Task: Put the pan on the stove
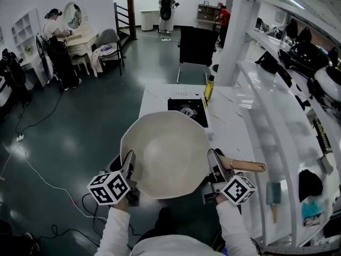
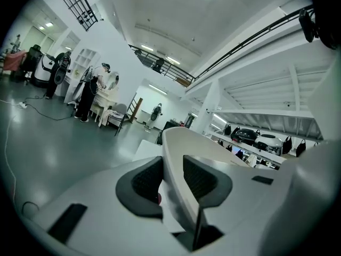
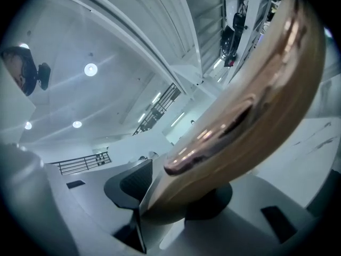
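Note:
A cream pan (image 1: 165,153) with a wooden handle (image 1: 248,167) hangs in the air in front of me, carried by both grippers. My left gripper (image 1: 129,161) is shut on the pan's left rim; in the left gripper view the rim (image 2: 181,143) runs between the two pads of that gripper (image 2: 173,180). My right gripper (image 1: 216,164) is shut on the handle near the bowl; in the right gripper view the handle (image 3: 250,116) fills the space over that gripper (image 3: 176,191). The black stove (image 1: 186,111) sits on the white table (image 1: 154,97) just beyond the pan, partly hidden by it.
A yellow bottle (image 1: 209,88) stands at the stove's far right corner. A black chair (image 1: 197,47) is behind the table. A white shelf rack (image 1: 277,121) with bags and utensils runs along the right. Cables (image 1: 48,180) lie on the dark floor at left, and people stand far off.

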`<state>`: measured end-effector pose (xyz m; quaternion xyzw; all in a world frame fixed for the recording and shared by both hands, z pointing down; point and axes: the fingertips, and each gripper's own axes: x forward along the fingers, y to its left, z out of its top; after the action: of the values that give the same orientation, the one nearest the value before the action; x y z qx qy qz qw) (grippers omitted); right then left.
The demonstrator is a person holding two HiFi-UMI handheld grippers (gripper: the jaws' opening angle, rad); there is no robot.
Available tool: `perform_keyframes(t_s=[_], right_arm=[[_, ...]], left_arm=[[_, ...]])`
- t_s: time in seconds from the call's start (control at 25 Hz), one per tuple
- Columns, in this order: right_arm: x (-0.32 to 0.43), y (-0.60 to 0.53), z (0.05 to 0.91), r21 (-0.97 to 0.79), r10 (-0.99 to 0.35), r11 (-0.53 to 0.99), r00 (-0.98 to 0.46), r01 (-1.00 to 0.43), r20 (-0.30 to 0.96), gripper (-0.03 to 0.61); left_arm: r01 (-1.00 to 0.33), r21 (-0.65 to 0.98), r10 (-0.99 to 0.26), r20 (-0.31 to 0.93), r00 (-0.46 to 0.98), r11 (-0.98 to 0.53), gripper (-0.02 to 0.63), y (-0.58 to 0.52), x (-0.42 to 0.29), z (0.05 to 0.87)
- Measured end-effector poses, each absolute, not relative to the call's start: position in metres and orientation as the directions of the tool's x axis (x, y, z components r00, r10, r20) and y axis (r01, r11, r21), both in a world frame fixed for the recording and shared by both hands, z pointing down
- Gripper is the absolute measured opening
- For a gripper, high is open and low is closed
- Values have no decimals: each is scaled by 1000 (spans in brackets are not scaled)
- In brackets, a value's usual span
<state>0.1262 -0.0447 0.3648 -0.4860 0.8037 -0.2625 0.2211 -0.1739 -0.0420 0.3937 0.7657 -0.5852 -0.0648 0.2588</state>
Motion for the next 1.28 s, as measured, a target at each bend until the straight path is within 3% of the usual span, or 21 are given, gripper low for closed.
perform_keyframes(t_s=[0.64, 1.28], right_arm=[[138, -164, 367, -632, -945, 296, -315, -716, -87, 195], [170, -257, 378, -662, -942, 287, -329, -692, -64, 190]], left_arm=[[-833, 471, -888, 191, 418, -291, 124, -197, -163, 394], [-832, 482, -881, 219, 418, -275, 123, -291, -129, 406]])
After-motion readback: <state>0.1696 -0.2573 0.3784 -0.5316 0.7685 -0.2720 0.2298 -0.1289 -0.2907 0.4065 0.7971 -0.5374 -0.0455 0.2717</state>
